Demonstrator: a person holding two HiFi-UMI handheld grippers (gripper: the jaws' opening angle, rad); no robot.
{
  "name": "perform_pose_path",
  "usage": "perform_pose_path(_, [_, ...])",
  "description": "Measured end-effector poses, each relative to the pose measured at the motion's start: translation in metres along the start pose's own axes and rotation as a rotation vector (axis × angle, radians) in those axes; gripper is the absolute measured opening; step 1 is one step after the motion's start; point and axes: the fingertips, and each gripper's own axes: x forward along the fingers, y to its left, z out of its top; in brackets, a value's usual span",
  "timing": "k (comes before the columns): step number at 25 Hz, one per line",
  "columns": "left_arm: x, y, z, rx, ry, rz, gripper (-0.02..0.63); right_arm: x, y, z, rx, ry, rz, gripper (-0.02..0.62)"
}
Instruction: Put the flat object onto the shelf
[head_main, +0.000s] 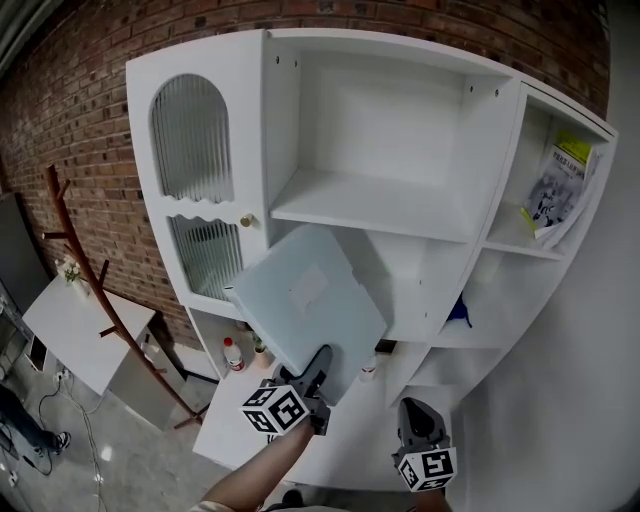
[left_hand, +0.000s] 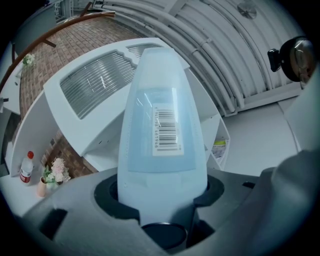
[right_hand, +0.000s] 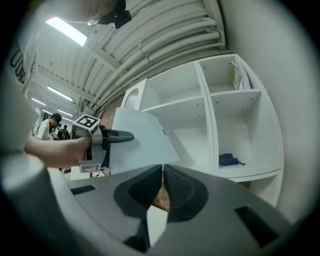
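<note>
Pale-blue flat object (head_main: 310, 300), left tool (head_main: 320, 366) gripping

A mock home corner inside an industrial hall is suggested by a white cabinet (head_main: 290, 140), brick wall (head_main: 80, 100) and exposed ceiling pipes (right_hand: 165, 35).

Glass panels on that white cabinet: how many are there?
2. One arched panel at the cabinet's upper left, one lower panel directly beneath it. The flat object covers part of the cabinet, so more may be hidden.
</note>
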Motion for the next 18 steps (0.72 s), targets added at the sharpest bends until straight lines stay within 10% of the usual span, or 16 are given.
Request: perform_pose_path(18, [0.069, 0.003, 0.001, 0.048, -0.014, 0.022, 0.268, 0.035, 0.010, -0.006, -0.012, 0.039, 0.042, 0.031])
